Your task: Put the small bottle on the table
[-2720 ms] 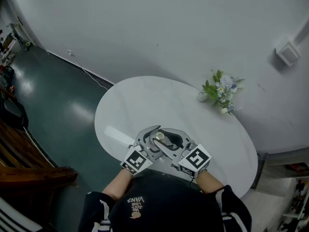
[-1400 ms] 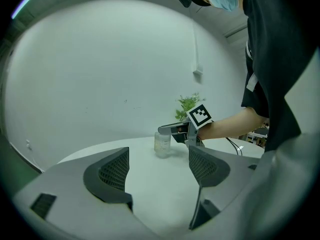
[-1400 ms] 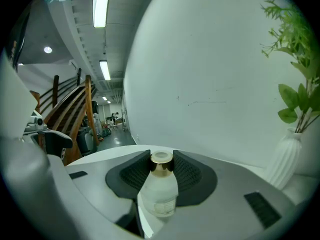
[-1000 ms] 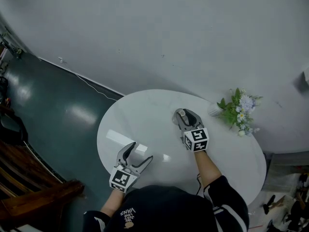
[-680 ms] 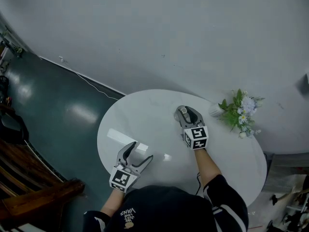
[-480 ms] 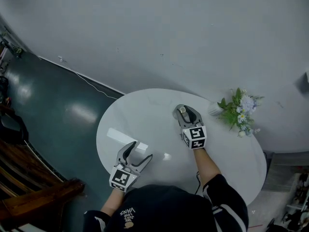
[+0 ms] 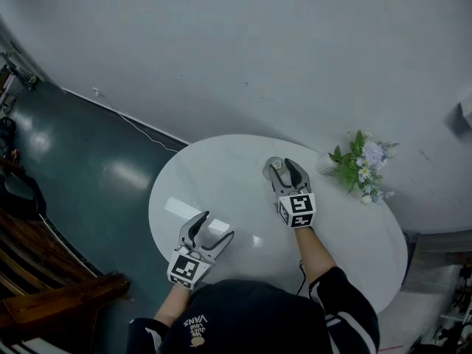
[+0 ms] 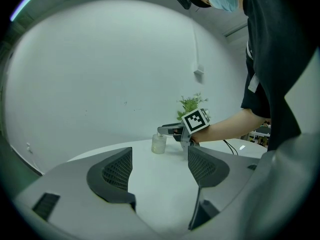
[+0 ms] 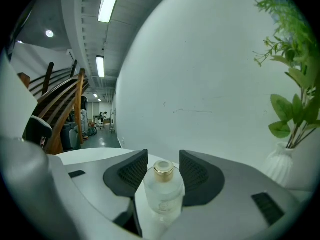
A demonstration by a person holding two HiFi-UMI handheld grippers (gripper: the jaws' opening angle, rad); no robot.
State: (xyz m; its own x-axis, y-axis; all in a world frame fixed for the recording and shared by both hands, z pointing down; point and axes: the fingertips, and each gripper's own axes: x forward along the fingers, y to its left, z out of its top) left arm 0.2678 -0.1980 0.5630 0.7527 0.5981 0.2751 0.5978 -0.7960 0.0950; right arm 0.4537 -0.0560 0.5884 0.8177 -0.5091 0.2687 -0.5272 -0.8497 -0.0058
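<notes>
Centrally, my right gripper (image 7: 282, 165), jaws just opening, flanks the frosted, gold-capped small bottle (image 7: 276, 166), upright near the far edge of the glossy rounded white table (image 7: 214, 179); my left gripper (image 7: 217, 224) spread, empty; pale wall (image 7: 258, 50) behind

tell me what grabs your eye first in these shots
A small frosted bottle stands upright on the round white table, between the right tongs, whose jaws have just been opening and stand clear of it. Green and pale-blue flowers sit at the table's far right by the wall. The left tongs hang open and empty over the near edge.
</notes>
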